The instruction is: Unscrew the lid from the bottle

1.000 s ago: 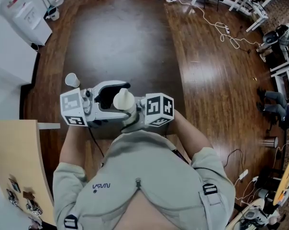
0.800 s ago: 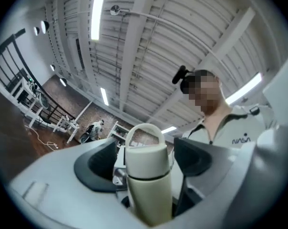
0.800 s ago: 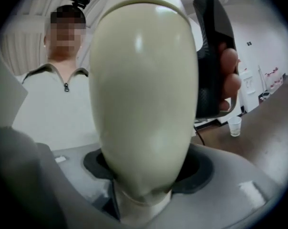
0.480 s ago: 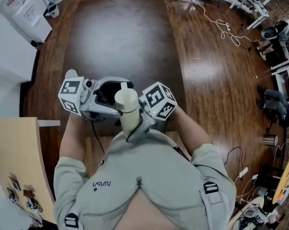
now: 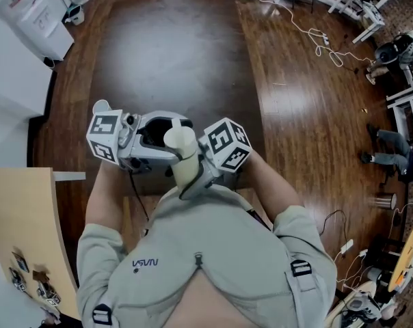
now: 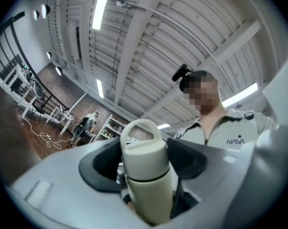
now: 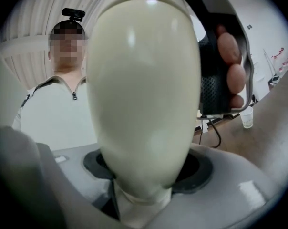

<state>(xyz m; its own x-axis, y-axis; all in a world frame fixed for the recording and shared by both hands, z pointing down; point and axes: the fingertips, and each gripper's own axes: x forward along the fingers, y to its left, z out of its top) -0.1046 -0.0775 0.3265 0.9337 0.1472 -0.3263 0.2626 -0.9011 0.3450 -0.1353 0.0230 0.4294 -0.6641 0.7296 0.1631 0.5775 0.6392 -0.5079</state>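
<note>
A cream bottle [image 5: 186, 166] is held upright in front of the person's chest. My right gripper [image 5: 196, 173] is shut on its body, which fills the right gripper view [image 7: 144, 94] and sits between the dark pads [image 7: 201, 168]. The lid [image 6: 143, 149] has a loop handle and stands between the left gripper's pads [image 6: 100, 168]. My left gripper [image 6: 143, 159] has just been closing, and both pads now lie against the lid's sides. From the head view the left gripper [image 5: 167, 137] reaches in from the left around the lid [image 5: 179, 139].
Dark wooden floor [image 5: 179, 60] lies below. A paper cup [image 5: 102, 109] stands on it by the left gripper. A water dispenser [image 5: 32, 19] is at the far left, a light wooden tabletop [image 5: 22, 231] at the near left. Cables [image 5: 316, 39] and furniture lie at the right.
Both grippers have rolled and the bottle now stands more upright. The left jaws have narrowed around the lid.
</note>
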